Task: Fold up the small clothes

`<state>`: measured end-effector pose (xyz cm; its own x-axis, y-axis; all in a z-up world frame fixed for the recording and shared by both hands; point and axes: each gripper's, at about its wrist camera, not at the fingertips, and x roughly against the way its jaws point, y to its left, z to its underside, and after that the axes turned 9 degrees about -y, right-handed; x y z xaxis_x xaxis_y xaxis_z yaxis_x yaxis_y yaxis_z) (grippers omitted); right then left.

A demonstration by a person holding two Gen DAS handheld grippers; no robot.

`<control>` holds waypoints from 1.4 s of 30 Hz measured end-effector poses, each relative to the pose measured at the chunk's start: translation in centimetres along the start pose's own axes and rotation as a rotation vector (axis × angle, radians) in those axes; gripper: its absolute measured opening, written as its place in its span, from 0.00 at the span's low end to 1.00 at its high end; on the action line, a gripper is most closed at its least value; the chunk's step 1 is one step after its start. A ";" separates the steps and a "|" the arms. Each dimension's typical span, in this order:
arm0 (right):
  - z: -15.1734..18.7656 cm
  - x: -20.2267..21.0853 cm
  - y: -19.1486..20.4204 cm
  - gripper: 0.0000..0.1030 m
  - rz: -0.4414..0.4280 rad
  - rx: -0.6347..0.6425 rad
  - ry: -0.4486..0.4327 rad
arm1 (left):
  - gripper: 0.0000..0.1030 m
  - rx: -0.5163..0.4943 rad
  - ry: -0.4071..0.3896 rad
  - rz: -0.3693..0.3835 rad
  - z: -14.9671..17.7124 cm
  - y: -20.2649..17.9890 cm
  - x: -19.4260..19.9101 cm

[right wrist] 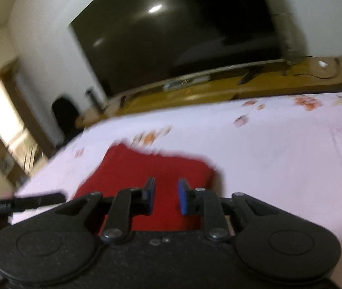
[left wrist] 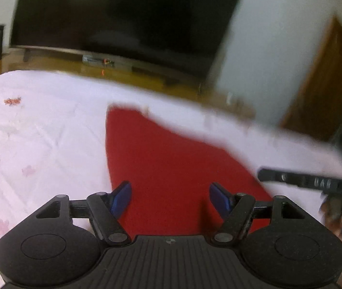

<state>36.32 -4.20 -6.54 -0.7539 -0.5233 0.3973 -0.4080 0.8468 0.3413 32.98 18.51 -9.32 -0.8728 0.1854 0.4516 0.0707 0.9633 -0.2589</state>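
Left wrist view: left gripper (left wrist: 170, 198) jaws wide apart, nothing held; red garment (left wrist: 171, 156) flat on floral bedsheet (left wrist: 38, 132), beneath and ahead of fingers.

Right wrist view: right gripper (right wrist: 166, 196) jaws narrowly parted, nothing between pads; garment (right wrist: 151, 168) below.

Risk: frames blurred; hasty pinch could snag bedsheet with cloth, skewing fold.

Bare bedsheet (right wrist: 279, 159) lies open around the red cloth (right wrist: 146, 168); the television (right wrist: 175, 31) stands beyond.

Floral bedsheet (left wrist: 38, 132), red cloth (left wrist: 161, 159) on it
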 end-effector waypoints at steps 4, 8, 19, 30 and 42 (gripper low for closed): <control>3.2 -2.6 1.3 0.20 0.108 0.118 0.120 | 0.73 -0.043 0.040 -0.067 1.0 -0.3 -0.4; 2.6 0.7 2.5 0.30 0.138 0.099 0.066 | 0.73 0.007 -0.010 -0.057 2.0 0.4 4.8; 5.0 17.4 7.8 0.90 0.136 0.067 0.011 | 1.00 0.012 -0.058 -0.071 7.0 -5.4 19.4; 6.1 27.8 12.9 0.99 0.253 0.218 -0.110 | 1.00 -0.036 -0.154 -0.110 7.4 -14.2 27.9; 8.9 32.6 15.0 0.99 0.258 0.232 -0.126 | 1.00 -0.032 -0.209 -0.131 10.2 -16.5 34.4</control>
<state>1.05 -7.77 3.97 -0.8987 -0.2861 0.3323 -0.2910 0.9560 0.0360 -3.13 7.02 1.83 -0.9561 0.0178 0.2925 -0.0373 0.9827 -0.1815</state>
